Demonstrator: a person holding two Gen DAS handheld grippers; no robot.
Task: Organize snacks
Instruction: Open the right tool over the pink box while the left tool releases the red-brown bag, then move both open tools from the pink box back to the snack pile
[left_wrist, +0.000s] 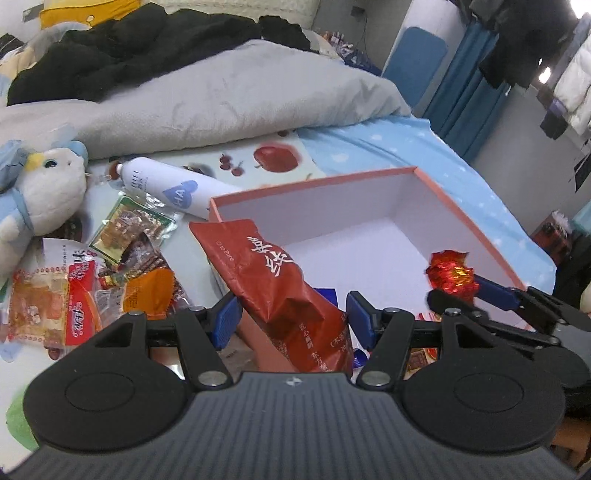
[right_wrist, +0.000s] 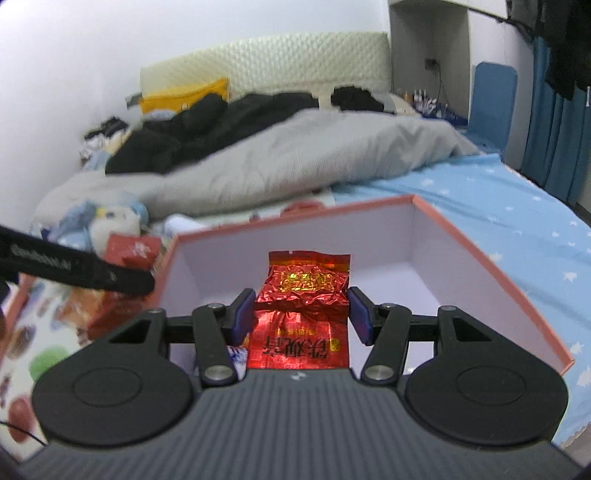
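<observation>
An open pink box (left_wrist: 436, 184) with a white inside stands on the bed; it also shows in the right wrist view (right_wrist: 491, 254). My left gripper (left_wrist: 291, 314) is shut on a dark red snack bag (left_wrist: 273, 280) and holds it over the box's near left edge. My right gripper (right_wrist: 301, 314) is shut on a shiny red foil packet (right_wrist: 306, 295) and holds it above the inside of the box. In the left wrist view the right gripper (left_wrist: 454, 291) reaches in from the right with that packet (left_wrist: 450, 275).
Several loose snack packets (left_wrist: 85, 288) lie on the sheet left of the box. A white bottle (left_wrist: 170, 184) and a plush toy (left_wrist: 40, 188) lie behind them. A grey blanket (left_wrist: 221, 99) and dark clothes cover the far bed. Blue sheet (right_wrist: 517, 221) lies to the right.
</observation>
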